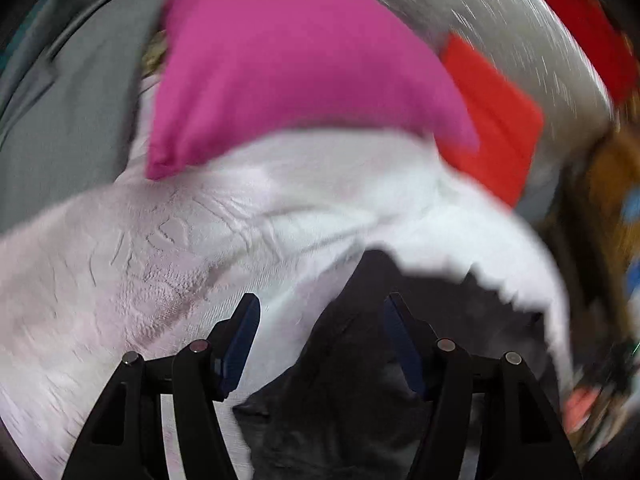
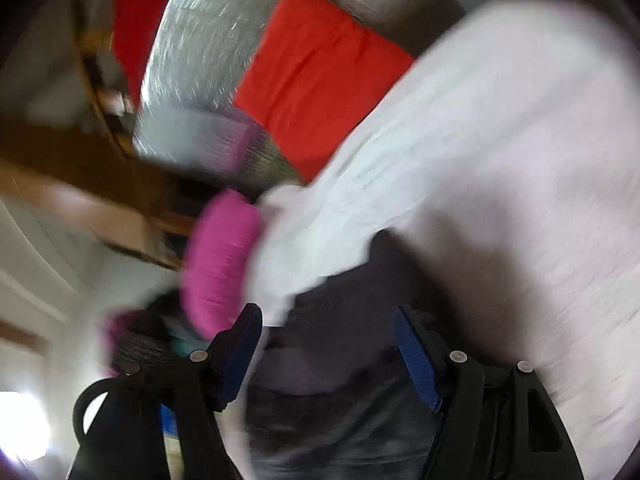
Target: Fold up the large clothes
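Up close in the left wrist view, my left gripper [image 1: 320, 320] had its blue-padded fingers [image 1: 240, 336] spread wide, nothing pinched between them. A white garment [image 1: 224, 224] with a puckered print filled the frame from 9 o'clock across the middle to 4 o'clock, its ragged edge curling over a dark grey cloth [image 1: 344, 400] that lay right under the open jaws at 6 o'clock. A magenta folded piece [image 1: 288, 60] sat on the white garment at 12 o'clock, and a red folded piece [image 1: 492, 120] lay just beside it at 2 o'clock on a silvery, speckled surface [image 1: 500, 20]. A grey fabric [image 1: 68, 112] ran along 10 o'clock. Everything toward the right rim was smeared by motion blur.

Seen from the right wrist view, my right gripper [image 2: 328, 344] was likewise wide open and held nothing. The white garment [image 2: 500, 160] covered the frame from 1 o'clock down to 5 o'clock, and the dark grey cloth [image 2: 340, 360] showed between and under the fingers [image 2: 416, 360] at 6 o'clock. The magenta piece [image 2: 220, 260] was at 8 o'clock, close to the left finger, touching the white garment's edge. The red piece [image 2: 316, 80] lay at 12 o'clock on the silvery surface [image 2: 200, 40]. Brown wooden shapes [image 2: 80, 160] at 9 o'clock were too blurred to name.
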Motion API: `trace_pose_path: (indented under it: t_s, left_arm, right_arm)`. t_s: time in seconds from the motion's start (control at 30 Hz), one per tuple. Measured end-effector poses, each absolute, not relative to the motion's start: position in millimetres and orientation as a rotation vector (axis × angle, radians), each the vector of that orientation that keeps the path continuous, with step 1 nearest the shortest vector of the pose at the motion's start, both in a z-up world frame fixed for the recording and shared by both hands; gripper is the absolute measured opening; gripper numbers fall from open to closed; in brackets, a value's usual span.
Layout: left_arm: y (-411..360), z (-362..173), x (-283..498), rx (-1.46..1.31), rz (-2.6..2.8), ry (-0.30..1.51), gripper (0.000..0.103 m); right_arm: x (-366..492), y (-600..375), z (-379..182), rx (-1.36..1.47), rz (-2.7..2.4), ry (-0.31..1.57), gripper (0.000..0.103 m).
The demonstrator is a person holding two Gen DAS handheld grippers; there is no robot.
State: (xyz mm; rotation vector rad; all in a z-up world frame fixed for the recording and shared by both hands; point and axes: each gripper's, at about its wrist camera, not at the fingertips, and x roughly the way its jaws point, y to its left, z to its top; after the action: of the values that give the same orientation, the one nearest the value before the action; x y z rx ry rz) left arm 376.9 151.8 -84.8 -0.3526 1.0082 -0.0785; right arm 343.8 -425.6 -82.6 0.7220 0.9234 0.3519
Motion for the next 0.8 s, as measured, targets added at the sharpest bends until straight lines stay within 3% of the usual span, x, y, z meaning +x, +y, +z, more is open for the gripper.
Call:
trace_pose_path:
  t_s: [0.17, 0.33, 0.37, 0.43, 0.47, 0.5, 0.67, 0.73, 0.8]
  left_arm:
    - [120, -105, 385, -0.203, -0.155, 1.058, 0.065]
    - [98, -119, 394, -0.147, -0.185, 1.093, 0.065]
    - [97, -120, 394, -0.137, -0.181, 1.095, 0.065]
    - [91, -123, 395, -0.104, -0.179, 1.101, 0.043]
    - [86, -124, 396, -0.082, -0.182, 1.106, 0.027]
    - [84, -122, 394, -0.048, -0.160, 1.089, 0.018]
    - [98, -103, 377, -0.105, -0.054, 0.951, 0.016]
    - [90, -128, 382, -0.069, -0.035, 1.046, 0.017]
    - [82, -129, 380, -0.014, -0.009, 1.022, 0.021]
  right_arm:
    - [363, -375, -104, 0.335, 0.323, 1.027, 0.072]
    - [382, -367, -126, 0.265, 0.303, 1.085, 0.072]
    - [384, -365, -127, 0.252, 0.307, 1.094, 0.067]
    - [382, -364, -127, 0.209, 0.307, 1.111, 0.032]
    - [378, -366, -122, 0.195, 0.305, 1.098, 0.022]
    - [374, -366, -117, 0.185, 0.296, 1.081, 0.019]
    - [339, -398, -71, 0.270, 0.198, 0.865, 0.017]
    - [339, -402, -90, 0.291, 0.162, 0.925, 0.017]
    - [340, -394, -116, 0.254, 0.145, 1.016, 0.018]
